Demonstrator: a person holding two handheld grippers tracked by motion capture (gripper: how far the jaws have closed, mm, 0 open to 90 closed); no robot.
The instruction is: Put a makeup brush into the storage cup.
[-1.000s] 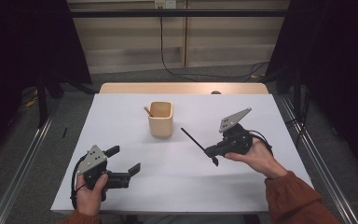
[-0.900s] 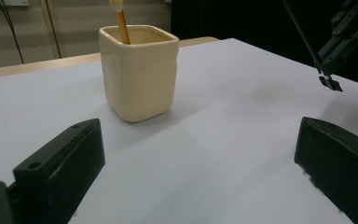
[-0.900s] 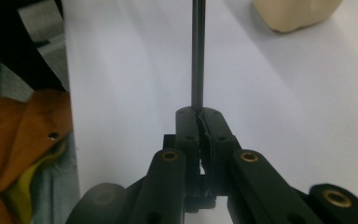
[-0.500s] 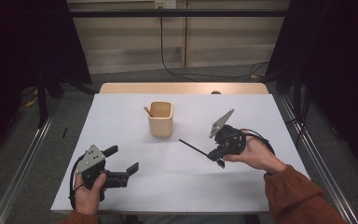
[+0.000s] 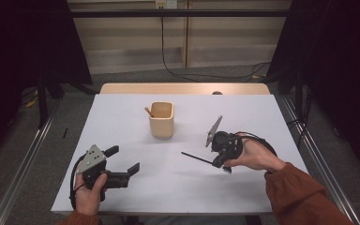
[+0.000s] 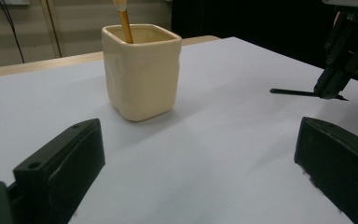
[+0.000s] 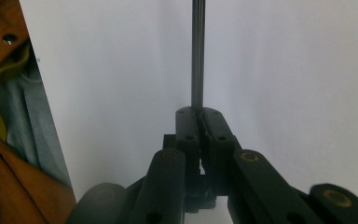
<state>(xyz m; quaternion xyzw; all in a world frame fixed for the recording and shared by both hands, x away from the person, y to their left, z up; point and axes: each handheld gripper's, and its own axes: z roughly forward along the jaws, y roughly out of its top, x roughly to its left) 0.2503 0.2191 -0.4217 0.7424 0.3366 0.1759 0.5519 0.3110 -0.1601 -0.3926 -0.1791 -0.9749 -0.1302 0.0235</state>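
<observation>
Cup (image 5: 161, 120) holds one pencil (image 5: 148, 111) (leaning, upright-ish).

The square cup (image 5: 161, 120) stands on the table (image 5: 262, 112) with a pencil (image 5: 148, 111) in it. The left gripper (image 5: 124, 161) sits nearer the person and to the cup's left. The black pen (image 5: 196, 158), clamped in the right gripper (image 5: 219, 163), lies level to the cup's right and nearer the person, well apart from it.

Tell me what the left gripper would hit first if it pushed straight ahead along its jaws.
Most likely the cream cup: it stands just left of centre ahead of the open left gripper, bare white table between. Depth is uncertain.
</observation>
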